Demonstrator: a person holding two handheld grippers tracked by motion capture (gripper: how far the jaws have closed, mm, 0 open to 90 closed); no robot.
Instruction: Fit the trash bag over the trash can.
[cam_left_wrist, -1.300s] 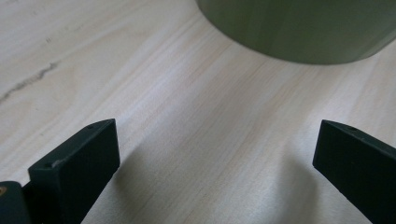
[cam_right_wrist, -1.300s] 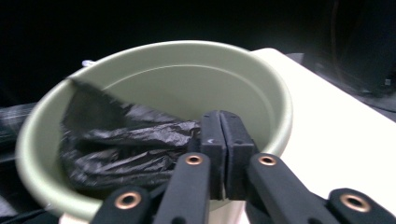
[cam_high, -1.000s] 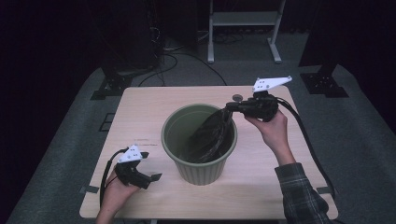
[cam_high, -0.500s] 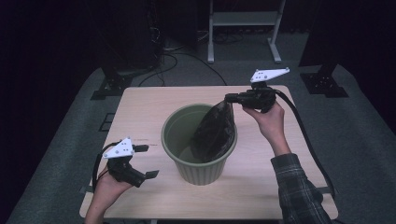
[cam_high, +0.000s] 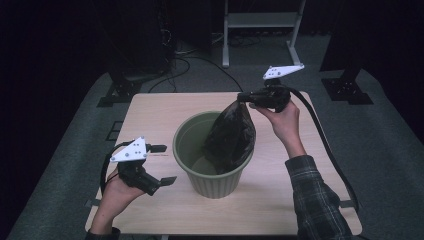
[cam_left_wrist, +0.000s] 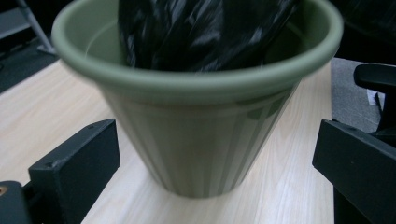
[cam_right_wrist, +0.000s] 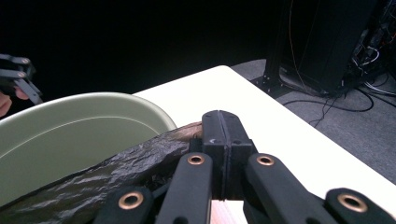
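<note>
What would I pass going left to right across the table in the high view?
Left hand-held gripper → green bin → black bag → right hand-held gripper, shut on the bag's top.

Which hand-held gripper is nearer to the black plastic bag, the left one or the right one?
Right. The right hand-held gripper is shut on the top of the black plastic bag, above the green bin. The left hand-held gripper is open beside the bin, apart from the bag.

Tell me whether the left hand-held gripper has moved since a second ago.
Yes. In the high view the left hand-held gripper, jaws open, has risen and now sits beside the rim of the green pot, which has stayed put on the table.
</note>
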